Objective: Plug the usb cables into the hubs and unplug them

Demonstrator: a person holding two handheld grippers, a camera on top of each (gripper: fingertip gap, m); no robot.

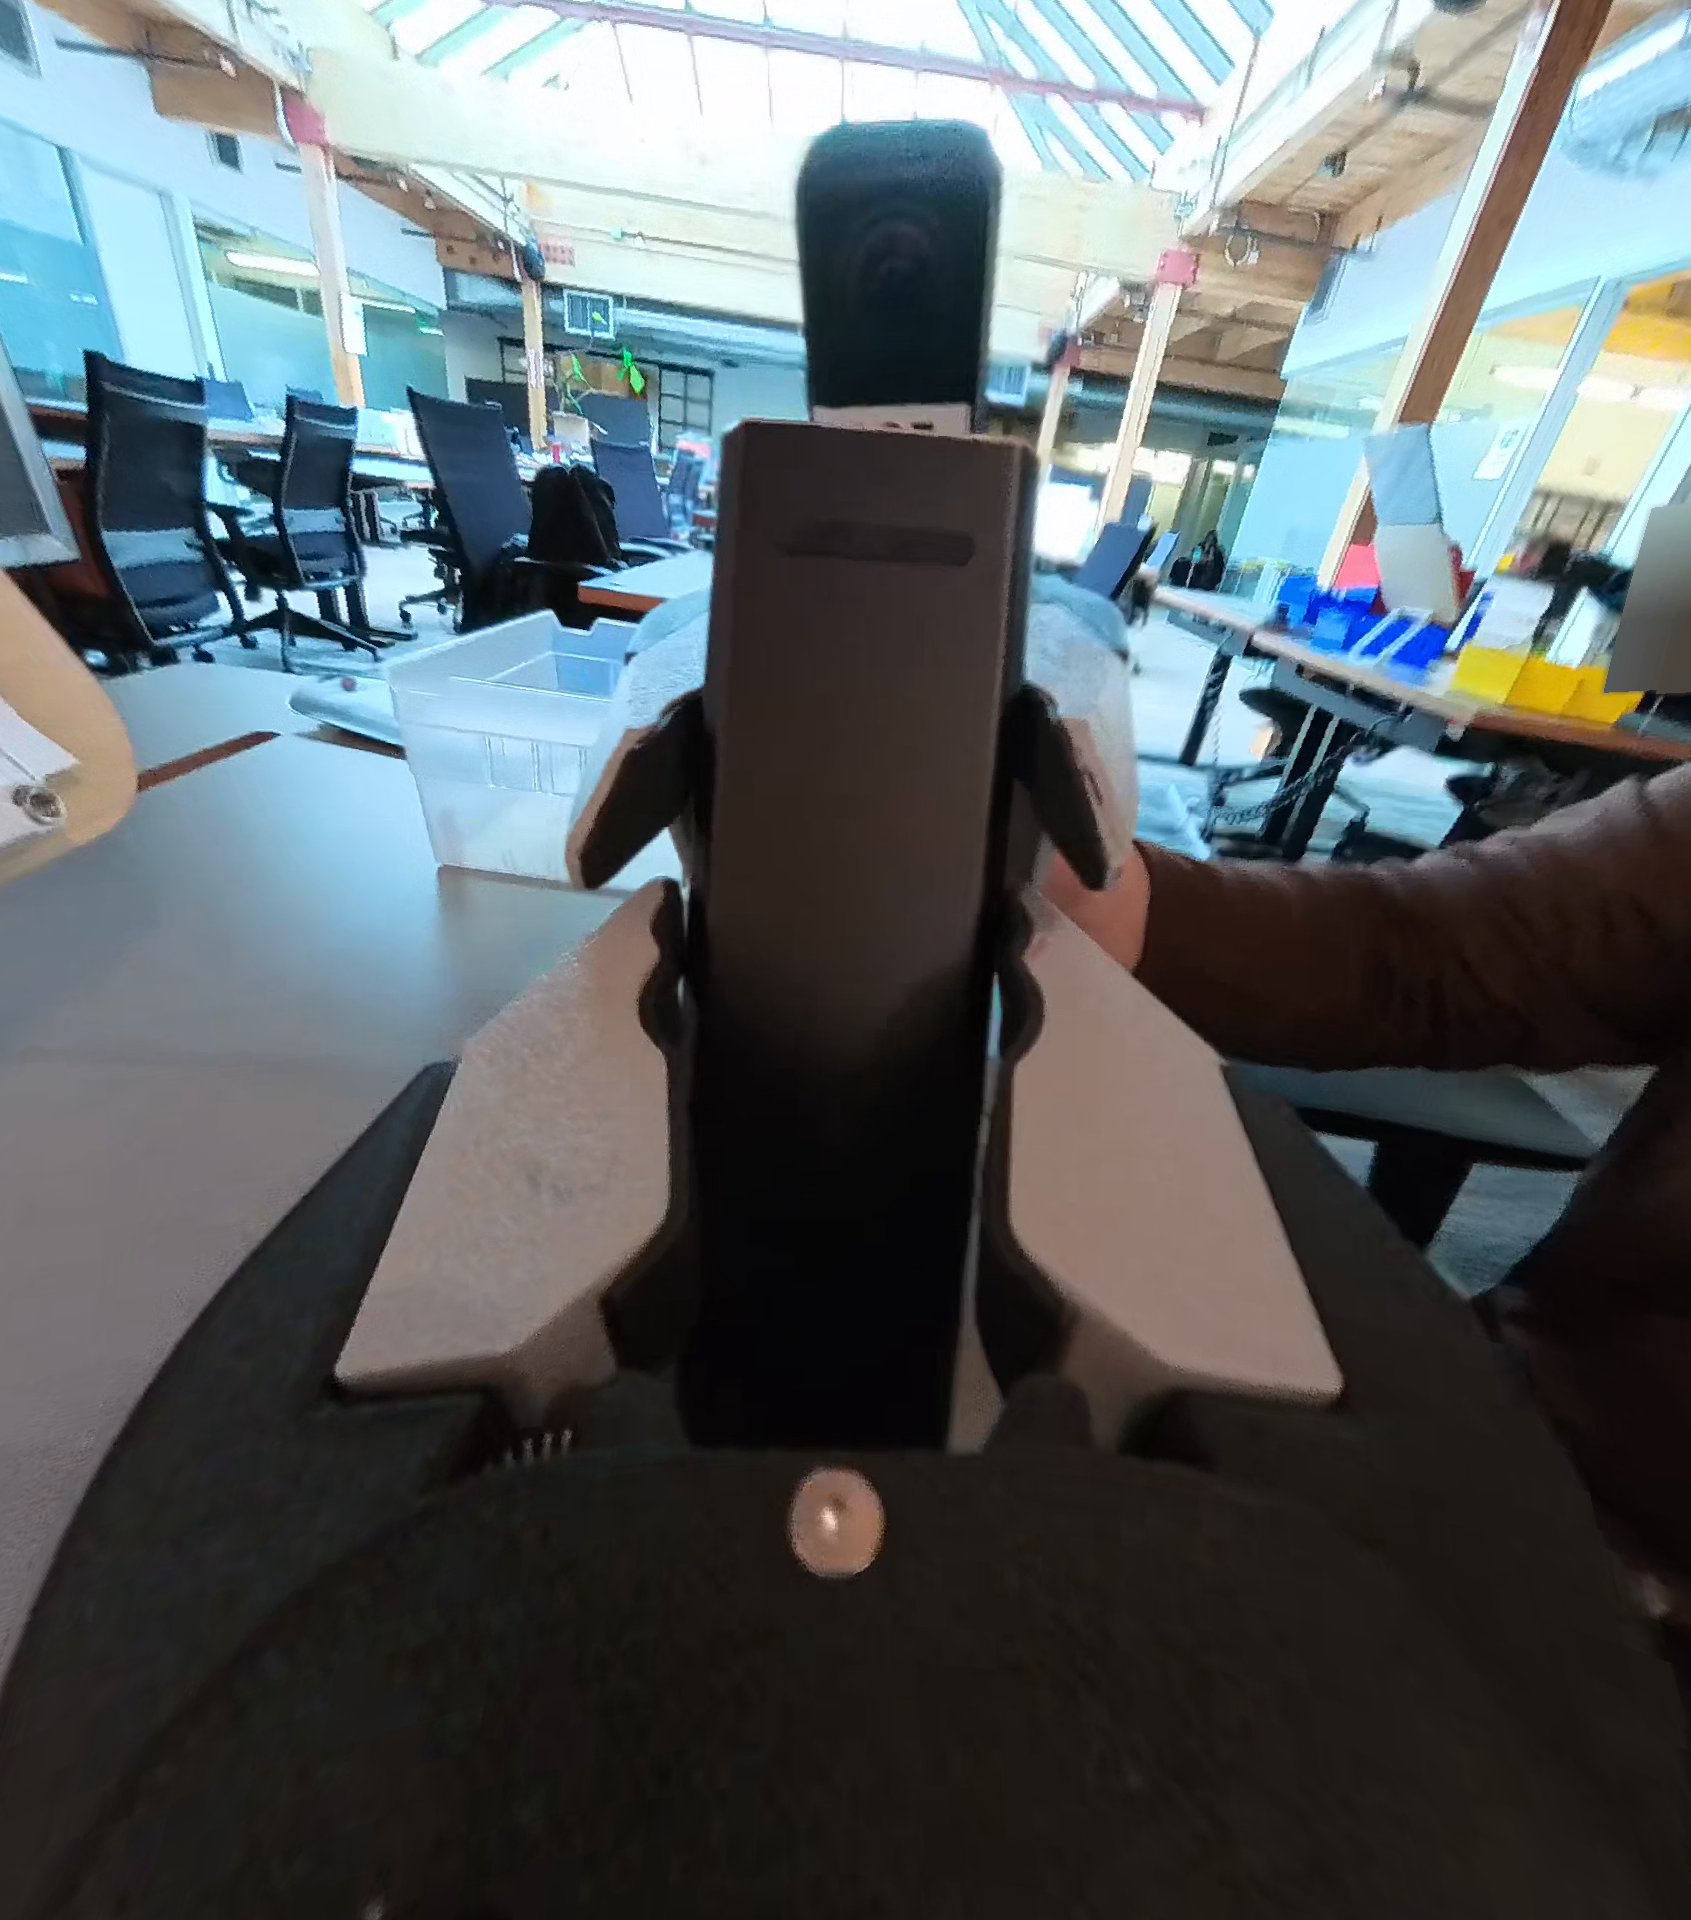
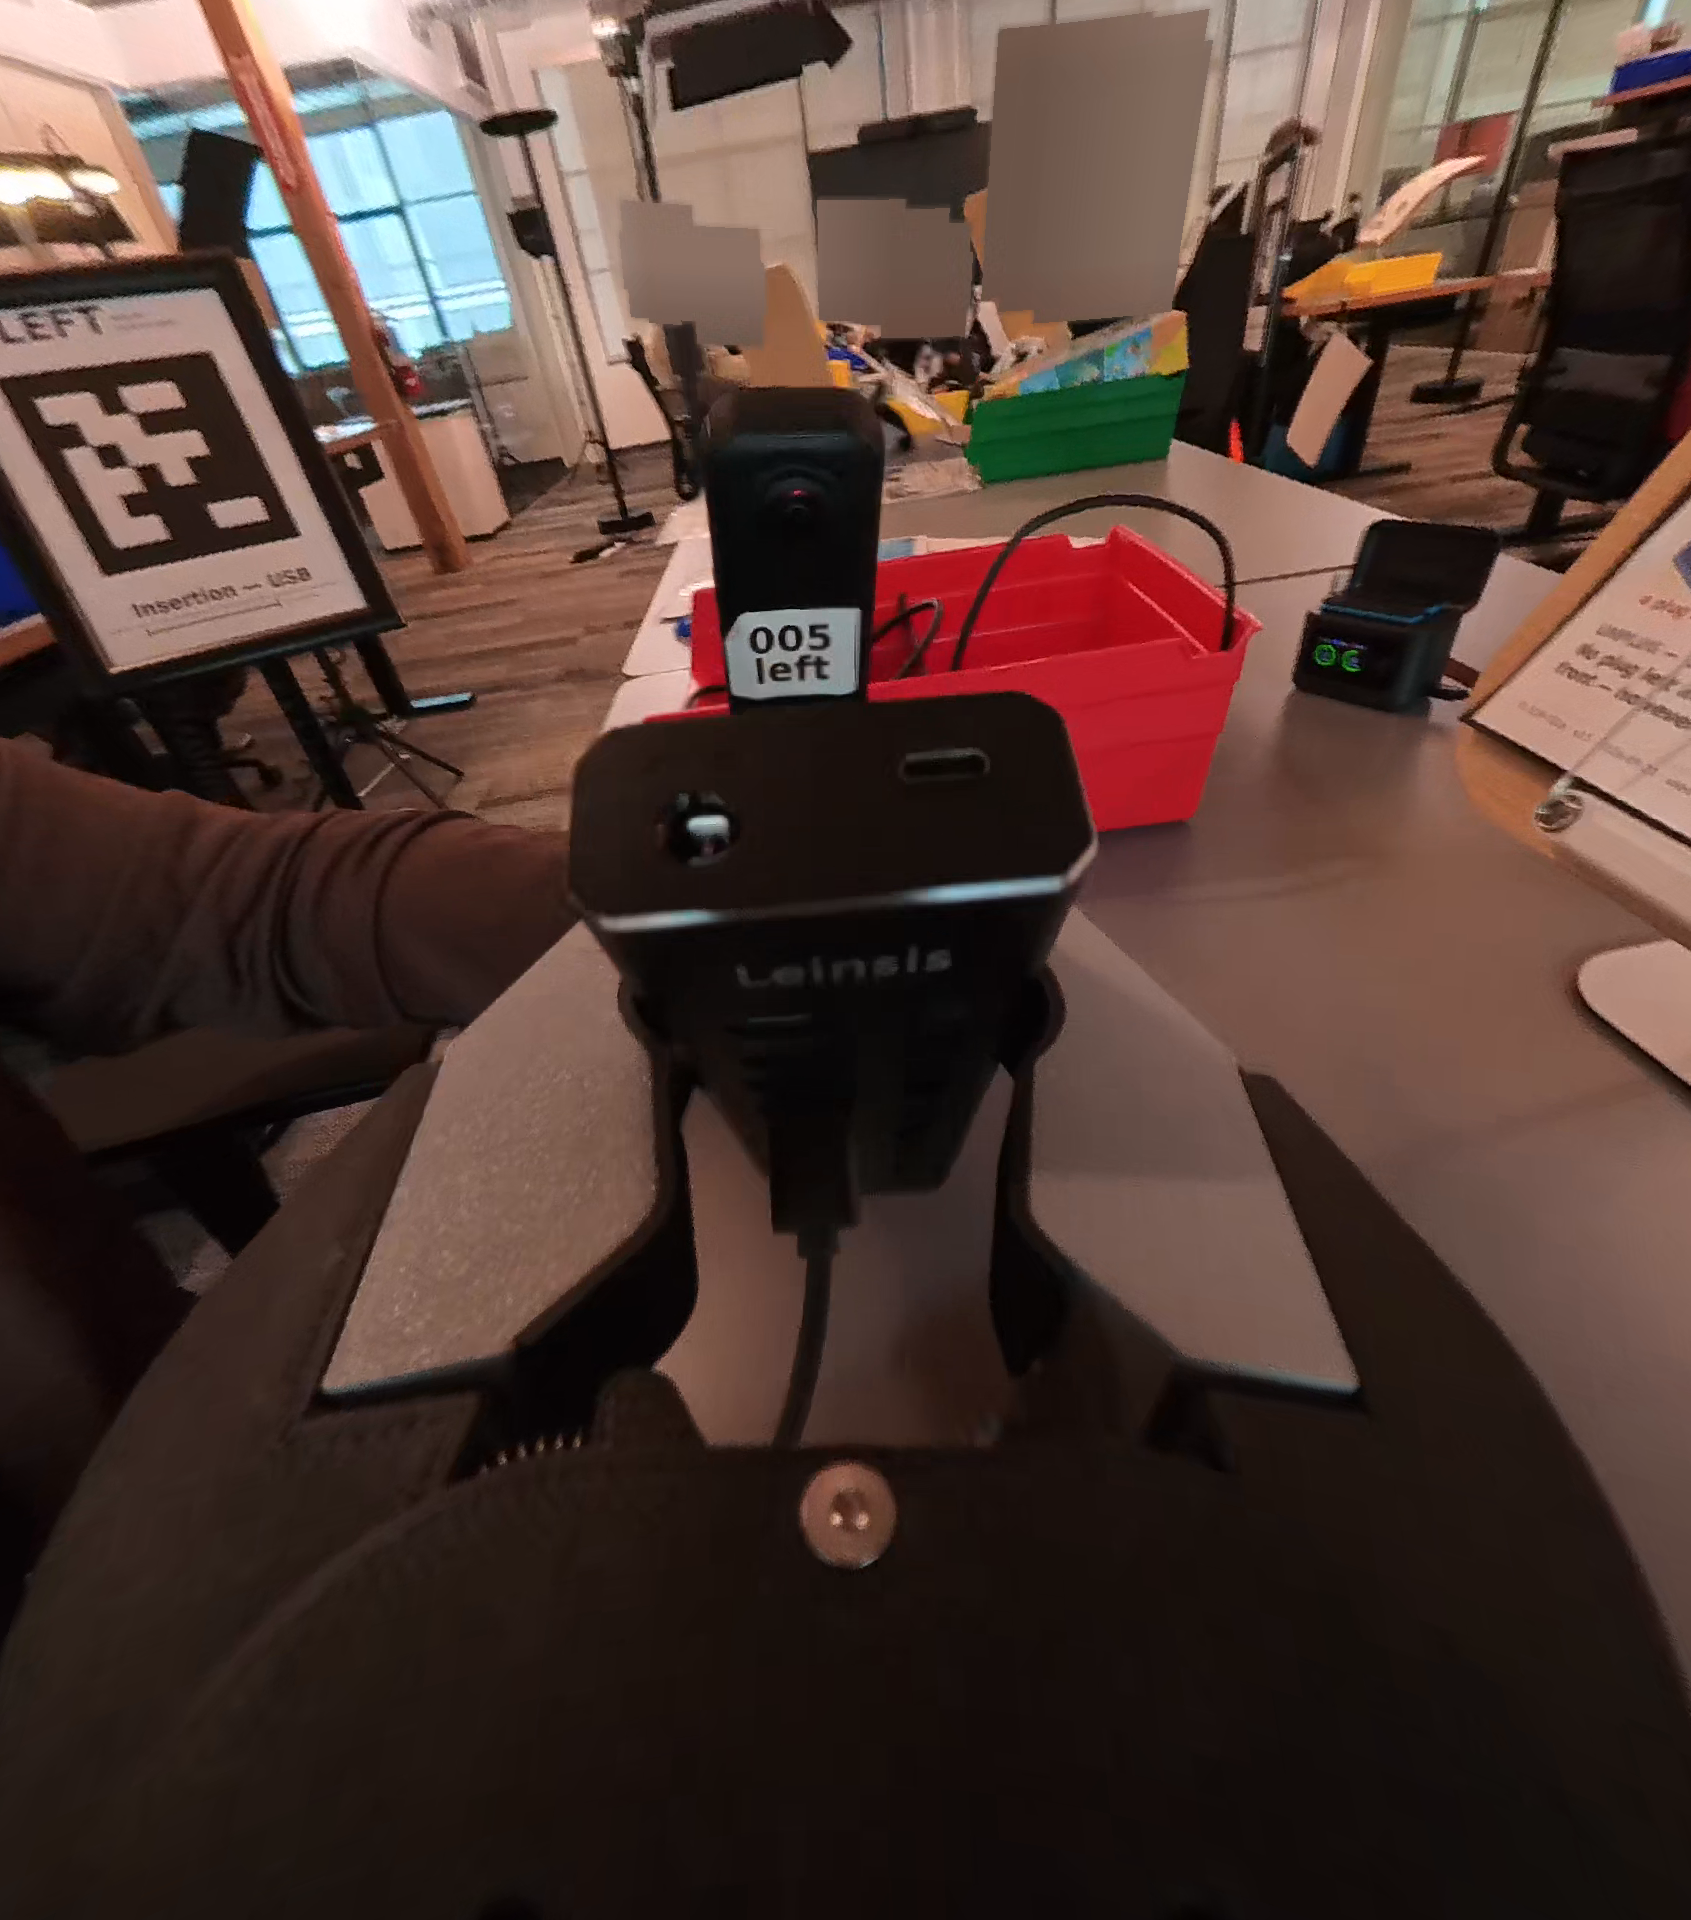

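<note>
Two grippers are meeting on one hub, each seen from its own wrist camera and each gripping the same grey hub from an opposite end. One left gripper (image 1: 846, 997) is keeping its fingers (image 1: 659, 987) narrowed against the long sides of the hub (image 1: 856, 790), and the right gripper (image 1: 846, 800) is showing farther off, pinching the same body near its far end. One right gripper (image 2: 836, 1049) is likewise pressing its fingers (image 2: 1028, 1039) onto the hub (image 2: 830, 831), whose short end face is looking toward the camera and carrying two openings, one round and one slot-shaped. One black cable (image 2: 810, 1309) is running from the hub's near end back between the fingers. The hub's long axis is lying along both grippers' fingers, pointing straight away from each camera, and it is being held in the air above the grey counter (image 2: 1392, 935). One red bin (image 2: 1111, 665) is sitting on the counter beyond, with one black cable (image 2: 1132, 520) looping out of it. One clear bin (image 1: 498, 748) is standing on the counter in the left wrist view.
</note>
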